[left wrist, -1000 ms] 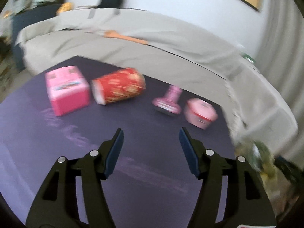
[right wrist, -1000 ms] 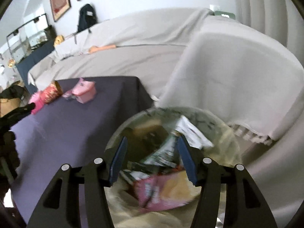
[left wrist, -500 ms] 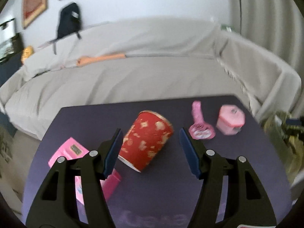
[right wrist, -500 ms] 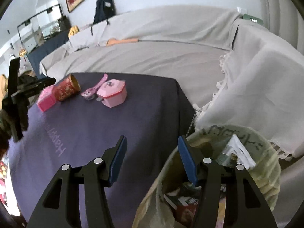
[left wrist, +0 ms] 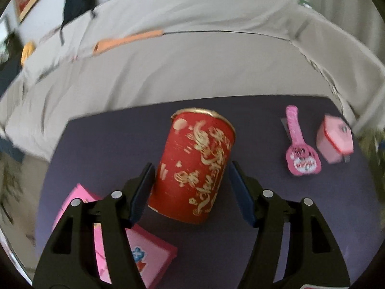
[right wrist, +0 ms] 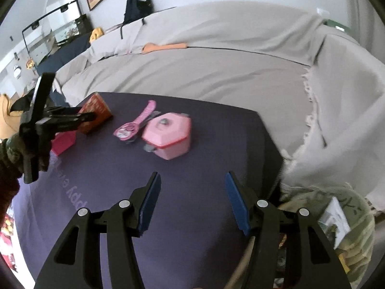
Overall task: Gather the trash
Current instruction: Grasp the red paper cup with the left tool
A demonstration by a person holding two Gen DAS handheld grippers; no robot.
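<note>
Red cup: we log it lying on its side mid-table, between our left gripper's spread fingers, ungrasped. Our right gripper gapes, empty, near the table's right edge.

The left gripper's black frame hid much of the pink box, whose print was blurred, and the trash bag ran off the right wrist picture's lower edge.
</note>
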